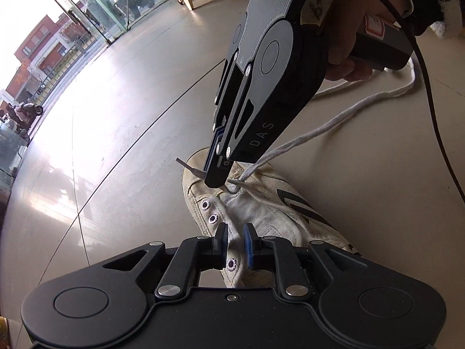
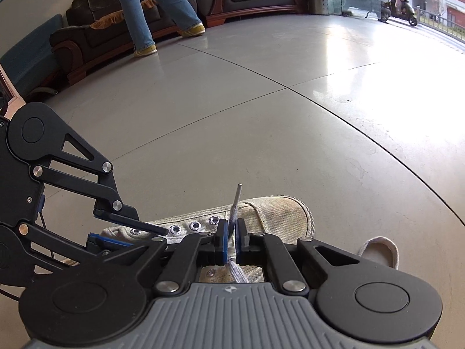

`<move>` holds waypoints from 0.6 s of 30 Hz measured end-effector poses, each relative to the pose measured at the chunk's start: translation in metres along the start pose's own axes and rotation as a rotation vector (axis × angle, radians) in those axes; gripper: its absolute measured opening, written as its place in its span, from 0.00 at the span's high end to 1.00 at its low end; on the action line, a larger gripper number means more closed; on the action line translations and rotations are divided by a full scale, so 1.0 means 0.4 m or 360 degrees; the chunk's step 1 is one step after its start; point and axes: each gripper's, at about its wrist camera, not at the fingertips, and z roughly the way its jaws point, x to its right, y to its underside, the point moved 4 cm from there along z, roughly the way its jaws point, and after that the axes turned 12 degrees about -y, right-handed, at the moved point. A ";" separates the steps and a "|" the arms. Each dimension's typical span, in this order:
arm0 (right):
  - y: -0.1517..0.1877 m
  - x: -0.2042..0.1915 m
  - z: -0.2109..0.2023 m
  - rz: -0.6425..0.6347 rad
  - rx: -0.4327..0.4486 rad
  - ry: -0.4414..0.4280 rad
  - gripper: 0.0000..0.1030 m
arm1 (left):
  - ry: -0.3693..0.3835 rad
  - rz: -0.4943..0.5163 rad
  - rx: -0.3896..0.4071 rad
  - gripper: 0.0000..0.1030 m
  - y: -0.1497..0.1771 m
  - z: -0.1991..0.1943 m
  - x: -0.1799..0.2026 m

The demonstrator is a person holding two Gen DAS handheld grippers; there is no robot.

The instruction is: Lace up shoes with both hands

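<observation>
A cream canvas shoe [image 1: 255, 212] with silver metal eyelets [image 1: 205, 204] is seen lying on the shiny grey tiled floor [image 1: 130, 133], toe pointed away in the left view. The white cotton lace [image 2: 234, 203] is pinched near its stiff tip by the right hand-held gripper [image 2: 231, 241], whose blue pads are pressed together on it just above the toe. The left hand-held gripper [image 1: 236, 244] is held apart over the eyelets, nothing caught between its pads
</observation>
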 end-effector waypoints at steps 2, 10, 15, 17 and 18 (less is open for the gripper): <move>0.005 -0.001 -0.003 0.0004 0.0002 -0.0003 0.94 | -0.0046 0.0063 -0.0004 0.78 0.000 0.011 0.012; 0.023 -0.011 -0.014 0.0005 0.0012 -0.0010 0.95 | -0.0100 -0.0009 -0.0051 0.84 -0.024 0.052 0.001; 0.032 -0.019 -0.009 0.0012 0.0011 -0.0021 0.94 | -0.0059 -0.0211 -0.0090 0.91 -0.040 0.051 -0.048; 0.034 -0.023 -0.003 0.0005 0.0002 -0.0032 0.95 | -0.0054 -0.0304 -0.0112 0.92 -0.042 0.053 -0.070; 0.034 -0.026 0.000 0.0000 -0.0005 -0.0039 0.95 | -0.0038 -0.0368 -0.0128 0.93 -0.041 0.054 -0.084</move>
